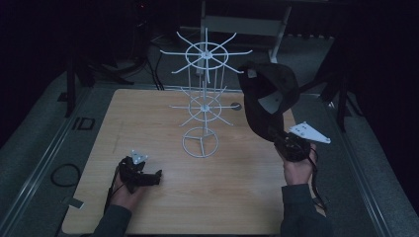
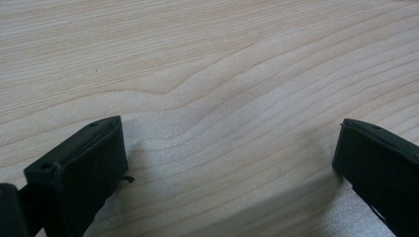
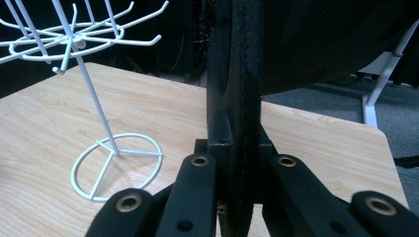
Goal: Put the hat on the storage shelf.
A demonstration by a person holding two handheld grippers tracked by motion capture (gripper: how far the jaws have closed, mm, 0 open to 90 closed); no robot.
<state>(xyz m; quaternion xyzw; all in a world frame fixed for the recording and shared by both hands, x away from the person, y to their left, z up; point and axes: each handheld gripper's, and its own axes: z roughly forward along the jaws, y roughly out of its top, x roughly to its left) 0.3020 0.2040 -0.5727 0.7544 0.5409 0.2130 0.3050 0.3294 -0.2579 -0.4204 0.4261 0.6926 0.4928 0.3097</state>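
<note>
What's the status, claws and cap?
Left claw open, low over the table. Right claw shut on black cap, held aloft. White wire rack nearby, apart.

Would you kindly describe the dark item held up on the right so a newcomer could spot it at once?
Start at the wooden table and its white wire rack. Right of the rack, the right tongs are shut on a black cap, lifted above the tabletop. It is the one soft, dark, domed thing beside the thin white wires.
</note>
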